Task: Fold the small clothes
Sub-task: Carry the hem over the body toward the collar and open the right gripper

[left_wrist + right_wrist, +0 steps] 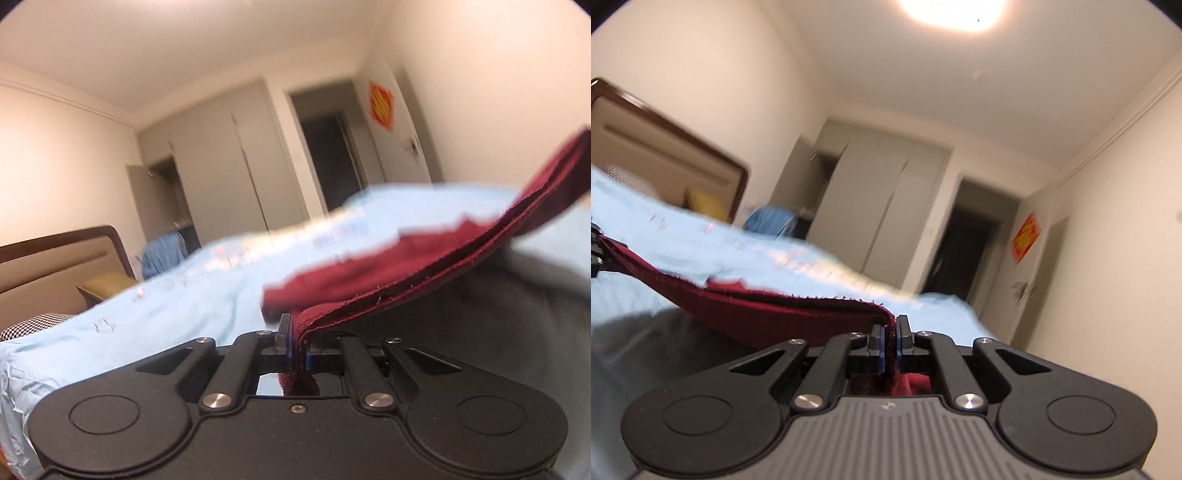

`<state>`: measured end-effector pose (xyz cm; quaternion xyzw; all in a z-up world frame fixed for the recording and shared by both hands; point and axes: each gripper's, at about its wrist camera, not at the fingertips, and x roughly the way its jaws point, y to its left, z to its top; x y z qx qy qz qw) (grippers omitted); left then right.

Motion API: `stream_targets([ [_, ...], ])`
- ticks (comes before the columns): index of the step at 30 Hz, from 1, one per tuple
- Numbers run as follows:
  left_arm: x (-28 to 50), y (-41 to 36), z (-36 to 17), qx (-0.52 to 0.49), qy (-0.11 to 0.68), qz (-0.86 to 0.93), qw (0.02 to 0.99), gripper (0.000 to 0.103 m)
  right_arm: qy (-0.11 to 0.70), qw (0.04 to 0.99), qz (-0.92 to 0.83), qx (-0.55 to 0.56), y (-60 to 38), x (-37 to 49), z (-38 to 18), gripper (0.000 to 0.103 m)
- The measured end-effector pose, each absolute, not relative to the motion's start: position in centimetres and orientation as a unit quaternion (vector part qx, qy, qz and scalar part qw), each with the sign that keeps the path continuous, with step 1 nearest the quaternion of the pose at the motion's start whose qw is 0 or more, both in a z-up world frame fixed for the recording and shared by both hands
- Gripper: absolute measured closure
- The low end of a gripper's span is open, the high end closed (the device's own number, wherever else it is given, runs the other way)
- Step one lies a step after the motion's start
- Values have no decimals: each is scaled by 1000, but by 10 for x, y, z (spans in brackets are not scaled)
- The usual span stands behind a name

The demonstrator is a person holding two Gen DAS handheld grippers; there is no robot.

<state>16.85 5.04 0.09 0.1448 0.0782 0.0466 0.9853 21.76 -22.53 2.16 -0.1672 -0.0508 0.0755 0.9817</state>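
The dark red garment [424,273] is a small knit piece with a stitched, slightly frayed hem, doubled into layers and stretched in a shallow sag above the pale blue bedsheet [184,295]. One end of its hem is pinched between the closed jaws of the left gripper [298,345], with loose fabric bunched behind the fingers, and the other end is clamped the same way in the right gripper [891,339]. Beyond the bed stand a brown headboard [676,147], grey wardrobe doors [886,206] and a dark doorway [964,251].
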Motion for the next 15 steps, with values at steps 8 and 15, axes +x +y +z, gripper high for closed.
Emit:
stream_targets([
  [8, 123, 47, 64, 120, -47, 47, 991, 98, -165, 977, 42, -130, -233, 178, 54, 97],
  [15, 85, 48, 96, 104, -51, 6, 993, 98, -198, 971, 48, -128, -246, 134, 66, 97],
])
